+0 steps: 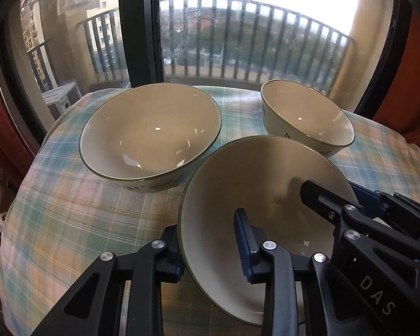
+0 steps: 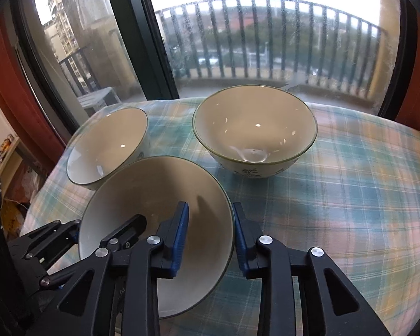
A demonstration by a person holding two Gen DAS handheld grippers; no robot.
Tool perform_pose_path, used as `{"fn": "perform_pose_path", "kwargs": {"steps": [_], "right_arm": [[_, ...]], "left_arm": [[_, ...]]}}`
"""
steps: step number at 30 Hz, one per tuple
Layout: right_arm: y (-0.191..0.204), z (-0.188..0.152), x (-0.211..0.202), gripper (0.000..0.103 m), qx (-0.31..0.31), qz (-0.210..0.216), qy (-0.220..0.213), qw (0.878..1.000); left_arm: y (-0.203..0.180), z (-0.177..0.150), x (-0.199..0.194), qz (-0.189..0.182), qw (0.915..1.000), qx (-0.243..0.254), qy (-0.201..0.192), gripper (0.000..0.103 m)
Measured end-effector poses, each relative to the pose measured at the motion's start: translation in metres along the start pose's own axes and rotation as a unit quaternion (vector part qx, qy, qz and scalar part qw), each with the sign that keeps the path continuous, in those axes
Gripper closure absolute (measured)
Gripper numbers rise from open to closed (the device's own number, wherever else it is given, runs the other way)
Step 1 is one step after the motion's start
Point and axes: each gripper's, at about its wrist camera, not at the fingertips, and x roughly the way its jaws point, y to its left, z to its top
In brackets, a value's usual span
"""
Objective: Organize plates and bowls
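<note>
A round table [image 1: 70, 210] under a plaid cloth [image 2: 350, 196] filled the lower part of both views, pushed against a big window [image 1: 238, 42] with a balcony railing [image 2: 266, 36] beyond the glass.

Three pale bowls with dark rims sat on the cloth. In the left wrist view the widest-looking one, the left bowl [image 1: 151, 134], lay upper left of centre, and the far bowl [image 1: 308, 114] sat at upper right, with a leaf print on its outer wall. The near bowl [image 1: 238, 196] took the lower centre, tilted toward the lens, and both claws were on it.

The left claw [image 1: 210, 249] came up from the bottom edge of its own view and was clamped on the near bowl's left rim: one blue pad [image 1: 243, 240] pressed the inside wall, the other finger sat outside against the rim, nearly closed on the thin wall. The right claw [image 1: 350, 198] showed at lower right of that view, one finger inside the bowl, its blue-padded mate outside.

From the right wrist view the same grip read plainly: the right claw [image 2: 210, 238] straddled the near bowl's [image 2: 154, 196] right rim at lower centre, one pad [image 2: 180, 238] inside, the other outside, drawn in tight on the wall. The left claw [image 2: 78, 235] reached in at lower left. The left bowl [image 2: 106, 145] touched or almost touched the near one; I couldn't tell which.
</note>
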Motion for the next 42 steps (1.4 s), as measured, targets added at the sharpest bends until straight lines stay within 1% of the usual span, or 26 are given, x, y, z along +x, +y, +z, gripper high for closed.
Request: {"fn": "perform_pose_path", "kwargs": {"steps": [5, 9, 21, 29, 42], "right_arm": [[0.002, -0.002, -0.002, 0.071, -0.008, -0.018, 0.001, 1.0], [0.003, -0.002, -0.009, 0.071, -0.018, -0.033, -0.006, 0.999], [-0.009, -0.012, -0.043, 0.071, -0.004, -0.037, -0.03, 0.999], [-0.022, -0.025, -0.078, 0.071, 0.003, -0.04, -0.054, 0.998], [-0.056, -0.063, -0.133, 0.071, 0.03, -0.05, -0.082, 0.995]], "left_arm": [[0.0, -0.002, -0.001, 0.01, 0.9999, 0.013, -0.002, 0.073], [0.002, -0.003, -0.002, 0.004, 0.9999, 0.016, 0.002, 0.073], [-0.008, -0.009, -0.026, 0.0, 0.9994, 0.024, -0.023, 0.073], [-0.025, -0.019, -0.049, -0.004, 0.9986, 0.036, -0.039, 0.073], [-0.068, -0.049, -0.079, -0.017, 0.9962, 0.065, -0.057, 0.073]]}}
